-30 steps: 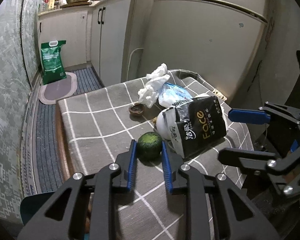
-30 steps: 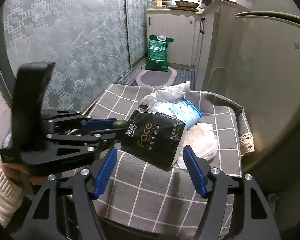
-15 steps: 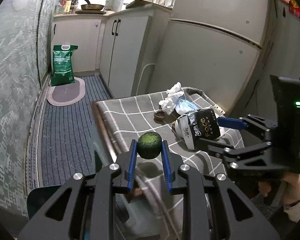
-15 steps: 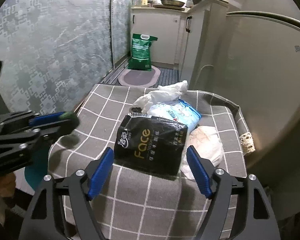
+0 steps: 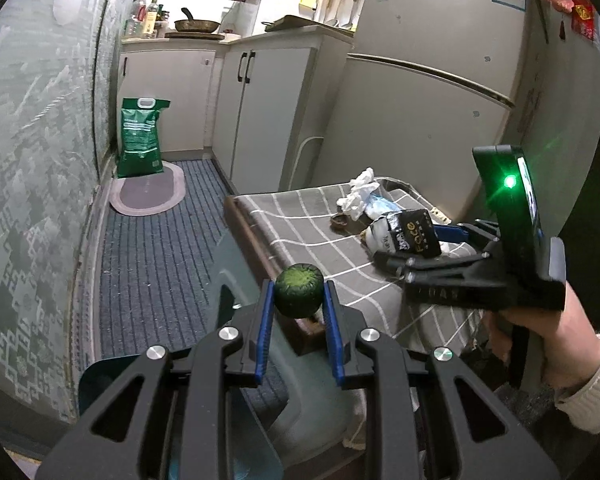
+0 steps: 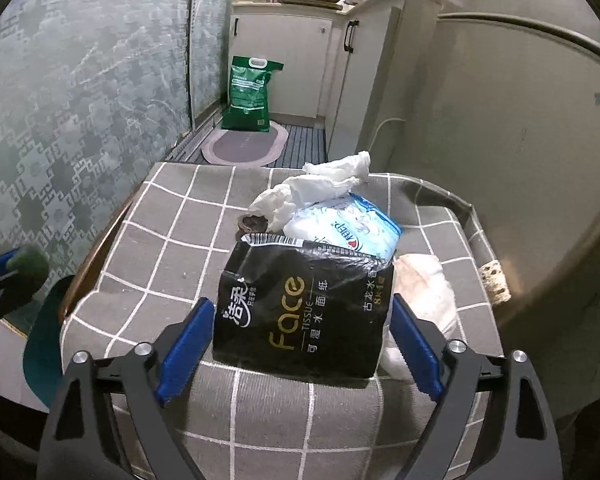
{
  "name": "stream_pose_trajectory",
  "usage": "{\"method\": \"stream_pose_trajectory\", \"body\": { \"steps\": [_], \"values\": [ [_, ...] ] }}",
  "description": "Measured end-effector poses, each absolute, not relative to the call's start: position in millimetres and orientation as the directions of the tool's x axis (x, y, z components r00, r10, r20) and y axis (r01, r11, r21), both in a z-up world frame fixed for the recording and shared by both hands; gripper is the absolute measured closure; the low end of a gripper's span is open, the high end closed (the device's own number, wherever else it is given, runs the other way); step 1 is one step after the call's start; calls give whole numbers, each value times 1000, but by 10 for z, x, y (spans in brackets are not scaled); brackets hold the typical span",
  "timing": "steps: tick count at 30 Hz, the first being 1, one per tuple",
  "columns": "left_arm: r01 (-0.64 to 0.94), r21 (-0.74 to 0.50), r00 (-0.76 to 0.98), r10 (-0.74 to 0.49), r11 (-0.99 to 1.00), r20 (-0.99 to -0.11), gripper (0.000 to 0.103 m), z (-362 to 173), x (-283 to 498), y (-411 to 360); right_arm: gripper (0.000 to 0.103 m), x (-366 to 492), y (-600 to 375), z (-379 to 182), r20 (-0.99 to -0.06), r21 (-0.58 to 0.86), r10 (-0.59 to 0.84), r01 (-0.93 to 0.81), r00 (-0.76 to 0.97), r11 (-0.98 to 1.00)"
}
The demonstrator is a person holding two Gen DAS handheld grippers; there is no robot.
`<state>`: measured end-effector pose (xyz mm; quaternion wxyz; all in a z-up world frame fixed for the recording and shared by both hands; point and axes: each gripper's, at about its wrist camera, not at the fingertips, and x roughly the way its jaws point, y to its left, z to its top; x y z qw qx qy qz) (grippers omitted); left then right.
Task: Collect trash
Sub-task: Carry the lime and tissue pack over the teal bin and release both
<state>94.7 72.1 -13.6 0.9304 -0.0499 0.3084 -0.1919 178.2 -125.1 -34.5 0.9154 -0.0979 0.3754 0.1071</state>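
Note:
My left gripper [image 5: 298, 300] is shut on a round green fruit [image 5: 299, 290] and holds it in the air off the table's left edge, above a teal bin [image 5: 236, 360]. It shows at the far left of the right wrist view [image 6: 24, 264]. My right gripper [image 6: 302, 320] is open, its blue fingers either side of a black "Face" tissue pack [image 6: 304, 312] on the checked table [image 6: 172, 232]. Behind the pack lie a blue-white wrapper [image 6: 348, 228], crumpled white tissue [image 6: 324, 184], a white wad [image 6: 424, 292] and a small brown shell [image 6: 254, 222].
A fridge [image 5: 428, 92] stands right behind the table. White cabinets [image 5: 260, 92] line the far side. A green sack [image 5: 140, 136] and an oval mat [image 5: 148, 196] sit on the striped floor. A patterned glass wall [image 5: 32, 160] runs along the left.
My left gripper has lifted the green fruit off the table and carried it back and left over the bin. My right gripper has moved in around the black pack.

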Motion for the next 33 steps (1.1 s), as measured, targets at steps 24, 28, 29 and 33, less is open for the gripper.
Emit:
{"method": "stream_pose_trajectory", "body": {
  "steps": [24, 28, 29, 33],
  "values": [
    [71, -189, 691, -185, 979, -698, 77, -812, 585, 1597, 28, 1289, -463, 197, -573, -80, 374, -504, 729, 860],
    [46, -179, 662, -165, 983, -731, 77, -967, 549, 1692, 28, 1190, -187, 216, -573, -58, 456, -588, 682, 807],
    [38, -180, 650, -161, 983, -743, 77, -1021, 538, 1725, 28, 1169, -109, 210, -575, -52, 474, -608, 667, 792],
    [29, -185, 605, -164, 982, -779, 76, -1201, 520, 1799, 28, 1090, 142, 148, -601, -45, 516, -670, 611, 741]
  ]
}}
